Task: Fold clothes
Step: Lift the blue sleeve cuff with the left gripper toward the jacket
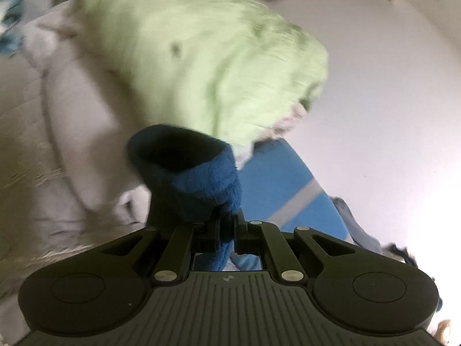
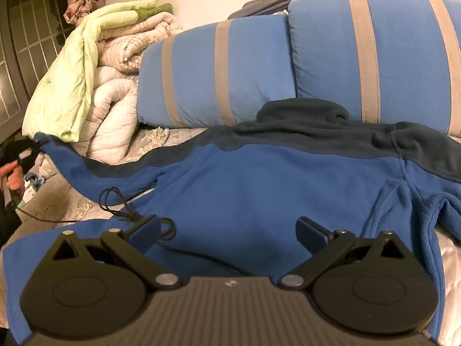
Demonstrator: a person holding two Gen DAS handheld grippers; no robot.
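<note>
Right wrist view: blue fleece jacket [image 2: 245, 184] spread on bed [image 2: 57, 201] before pillows [image 2: 230, 66]; soft, limp, grippy. Right gripper [image 2: 227, 230] apart above hem. Left gripper [image 1: 227, 225] clamped on sleeve cuff [image 1: 184, 170]; cuffs, hem hold best.

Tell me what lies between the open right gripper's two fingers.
In the right wrist view, the right gripper frames only the blue fleece sweater's body; a thin black cord crosses by the left finger.
</note>
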